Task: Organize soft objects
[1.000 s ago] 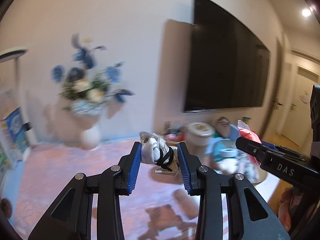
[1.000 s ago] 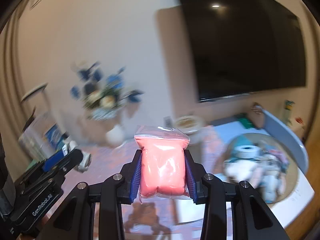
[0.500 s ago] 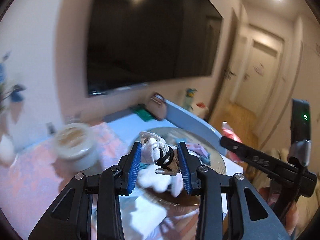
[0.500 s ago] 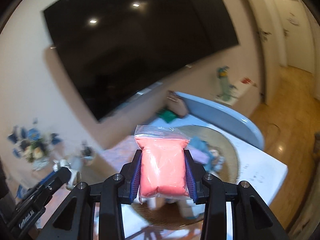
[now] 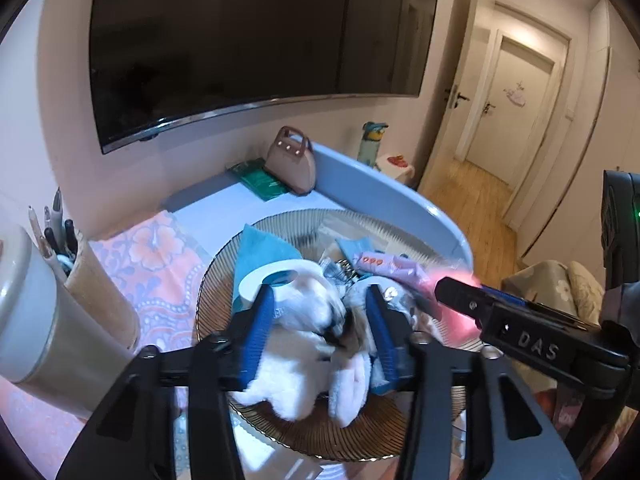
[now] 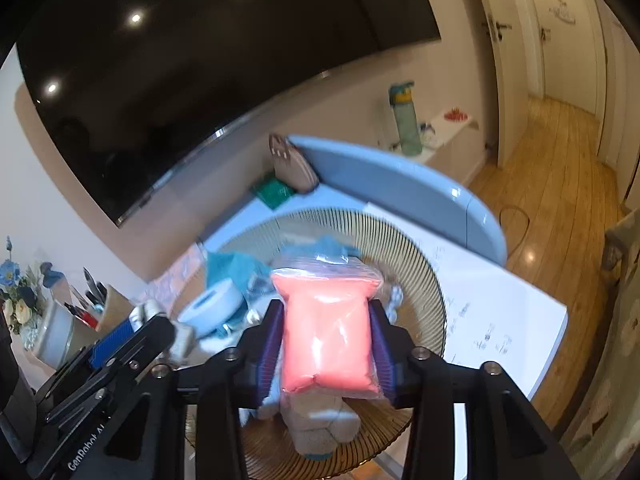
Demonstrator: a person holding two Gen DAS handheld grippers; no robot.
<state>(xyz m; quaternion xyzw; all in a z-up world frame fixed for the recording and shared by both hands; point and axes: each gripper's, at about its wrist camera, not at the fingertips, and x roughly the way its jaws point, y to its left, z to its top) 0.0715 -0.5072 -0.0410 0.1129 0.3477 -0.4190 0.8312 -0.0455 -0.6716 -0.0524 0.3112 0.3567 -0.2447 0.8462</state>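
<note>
- Left tongs (image 5: pixel 320 332): blue pads spread, having just been opening; angled down over a round ribbed tray (image 5: pixel 216 280).
- Between those pads, a small white toy (image 5: pixel 332 314) with a black band, smeared by blur and clear of both pads; loose, not pinched.
- Directly beneath the left tongs, in the tray: white plush (image 5: pixel 280 384).
- Just past the left pad: a white tape roll (image 5: pixel 276 276) lying on a teal cloth (image 5: pixel 260 246).
- Ahead of the right pad: a pale purple packet (image 5: pixel 384 264).
- Off to the left of the left tongs, outside the tray: a pen cup (image 5: pixel 100 288) and a grey canister (image 5: pixel 36 320) on a floral mat.
- Right tongs (image 6: pixel 326 340): pinching a pink bag (image 6: pixel 328 320), though just been easing apart; both pads flush against the bag's sides, bag upright between them.
- Under the right tongs: the same tray (image 6: pixel 428 280), heaped with soft things, a beige plush (image 6: pixel 320 428) right below the bag.
- Beyond the tray, ahead of both tongs: a brown handbag (image 5: pixel 290 162) and a green book (image 5: pixel 260 180) below a dark wall screen.
</note>
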